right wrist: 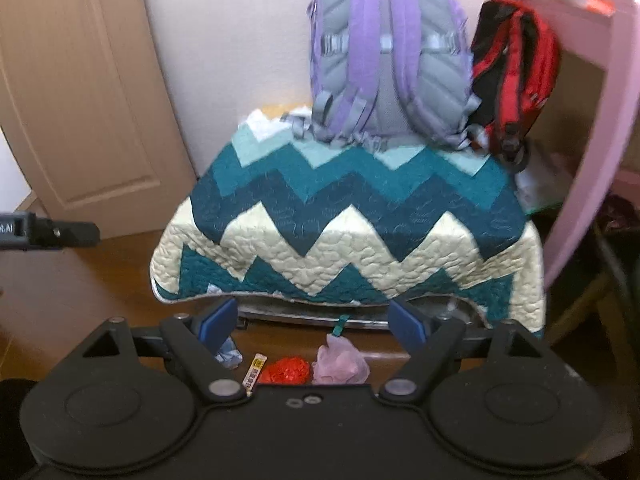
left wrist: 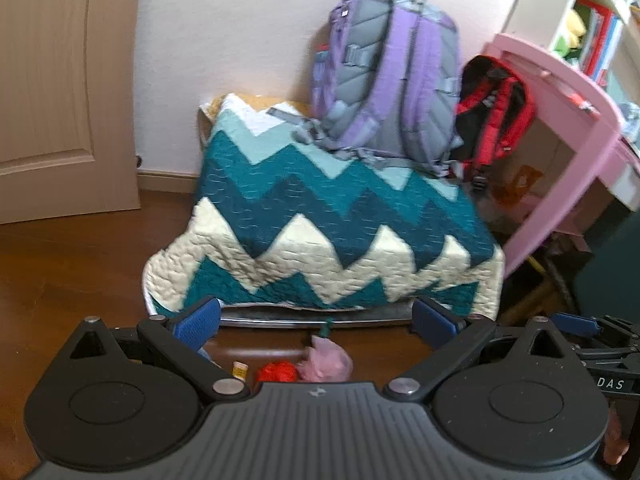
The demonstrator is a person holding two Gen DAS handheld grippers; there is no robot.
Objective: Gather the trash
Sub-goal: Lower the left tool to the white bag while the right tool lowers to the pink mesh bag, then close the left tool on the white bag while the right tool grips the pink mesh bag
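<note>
A brown wooden floor (right wrist: 80,280) runs up to a zigzag quilt (right wrist: 344,220) carrying a purple backpack (right wrist: 384,60). The left gripper (left wrist: 316,320) and right gripper (right wrist: 310,322) both gape wide, holding nothing. Between each pair of fingers, at 6 o'clock below the quilt, lie a red wrapper (right wrist: 289,370), pink crumpled trash (right wrist: 340,360) and a yellow packet (right wrist: 254,372).

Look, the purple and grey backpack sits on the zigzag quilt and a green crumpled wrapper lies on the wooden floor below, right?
Almost. The crumpled wrapper is red, not green; the right wrist view shows it. The purple and grey backpack does sit on the zigzag quilt, and the wrapper does lie on the wooden floor below.
</note>
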